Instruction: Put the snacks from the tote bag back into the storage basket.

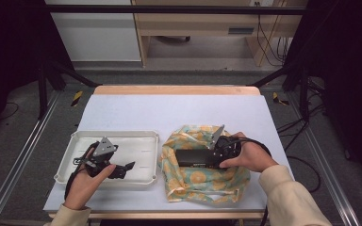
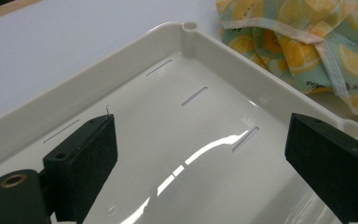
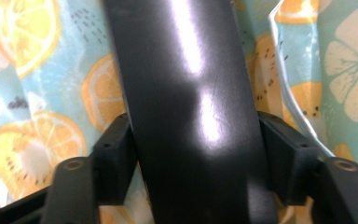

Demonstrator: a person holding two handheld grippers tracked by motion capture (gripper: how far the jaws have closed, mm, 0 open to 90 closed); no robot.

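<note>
Grips the box (image 1: 193,158) with the right gripper (image 1: 215,157), jaws pressed on its two long sides. Seen up close in the right gripper view as a shiny black box (image 3: 186,93) squeezed in the right gripper (image 3: 196,158), with a pad tight on each side. Holds on hard, most likely to stop a slip or a drop.

Holds the box flat and low, right over the middle of the cloth (image 1: 193,181). Maybe touching the cloth, maybe just above; hard to tell. Looks like a soft bed for the box, with lemon pictures (image 3: 42,93) all around and bunched-up edges ready to fold over. Probably a wrap-up job, or an unwrap job; cannot say which. Grabs near the right end, close to the right hand (image 1: 252,157), leaving most of the box free.

Waits with the left gripper (image 1: 125,167) over the white tray (image 1: 136,136), jaws wide open and holding nothing. Shows a bare, shiny tray floor past the left gripper (image 2: 200,163) and the tray wall (image 2: 98,79). Stays out of the way, perhaps ready to help.

Puts tray and cloth side by side on the bench (image 1: 169,110), nearly touching, for a short trip between them.
</note>
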